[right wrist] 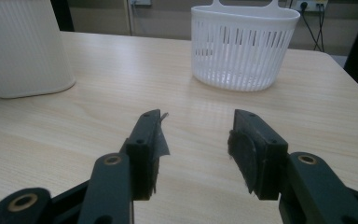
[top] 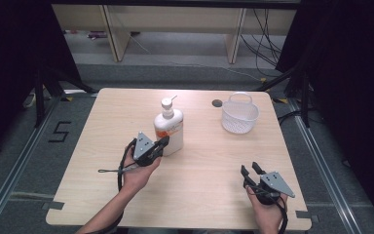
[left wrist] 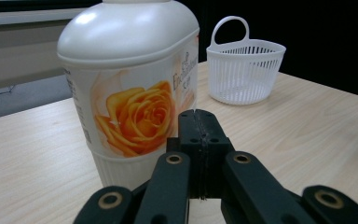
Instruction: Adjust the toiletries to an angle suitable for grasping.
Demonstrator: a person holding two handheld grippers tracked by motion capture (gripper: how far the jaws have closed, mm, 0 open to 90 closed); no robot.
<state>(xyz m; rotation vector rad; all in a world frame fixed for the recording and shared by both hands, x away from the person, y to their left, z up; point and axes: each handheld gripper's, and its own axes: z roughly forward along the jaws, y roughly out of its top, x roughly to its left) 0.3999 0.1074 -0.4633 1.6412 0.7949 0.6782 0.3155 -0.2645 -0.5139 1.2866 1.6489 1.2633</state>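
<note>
You have a pale wood-grain counter (top: 199, 190) in front of you, with rounded corners and a small dark round hole (top: 217, 103) near its far edge. A white pump bottle (top: 168, 127) with an orange rose label stands upright on it, a little left of the middle. A white slatted basket (top: 239, 116) with a loop handle sits on it to the far right, well apart from the bottle. The counter itself stands on grey floor (top: 24, 156).
</note>
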